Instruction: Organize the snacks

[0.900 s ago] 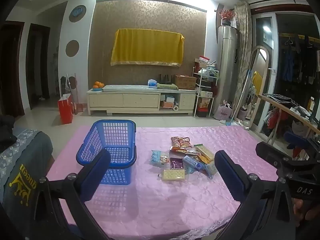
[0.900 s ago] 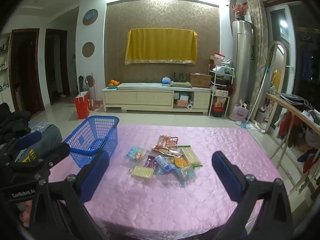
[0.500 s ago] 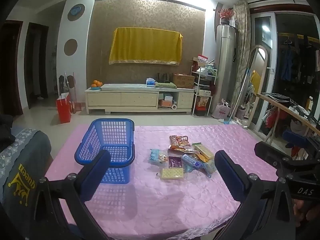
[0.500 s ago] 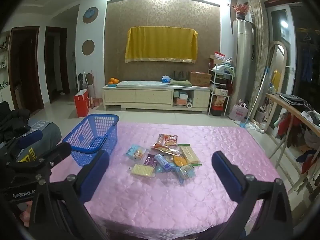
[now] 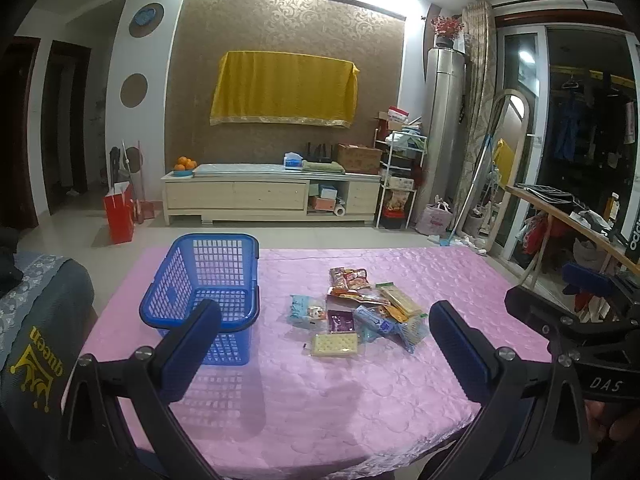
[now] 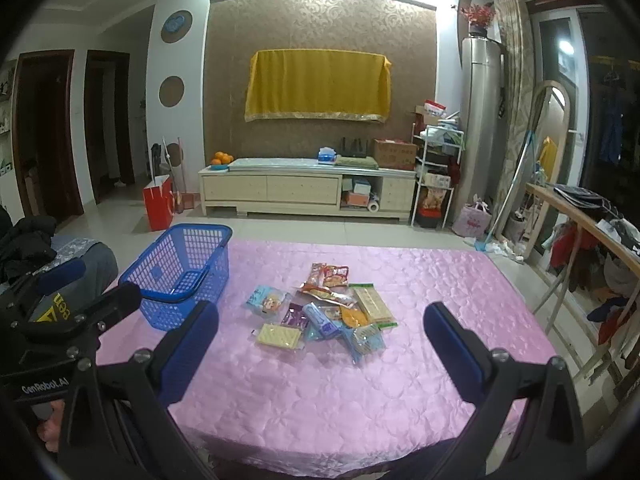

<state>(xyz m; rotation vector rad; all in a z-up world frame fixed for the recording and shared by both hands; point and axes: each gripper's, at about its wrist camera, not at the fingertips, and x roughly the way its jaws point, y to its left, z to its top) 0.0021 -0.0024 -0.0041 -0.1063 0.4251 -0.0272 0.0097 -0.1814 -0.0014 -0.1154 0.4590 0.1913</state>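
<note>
Snacks (image 6: pixel 320 312) are lying heaped at frame centre on the pink cloth (image 6: pixel 360 400), right of one empty blue basket (image 6: pixel 180 268). Left gripper (image 5: pixel 324 344) and right gripper (image 6: pixel 320 344) are both hovering wide open, holding nothing. Overlapping packets are risking a double pick. Roughly nine packets; exact count unclear.

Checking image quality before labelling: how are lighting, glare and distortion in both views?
Left wrist view: ceiling lights blow out white at the top, edges bend, and the blue basket casts a soft shadow toward the camera. Right wrist view: same glare and dark corners; the snack packets stay sharp.
</note>
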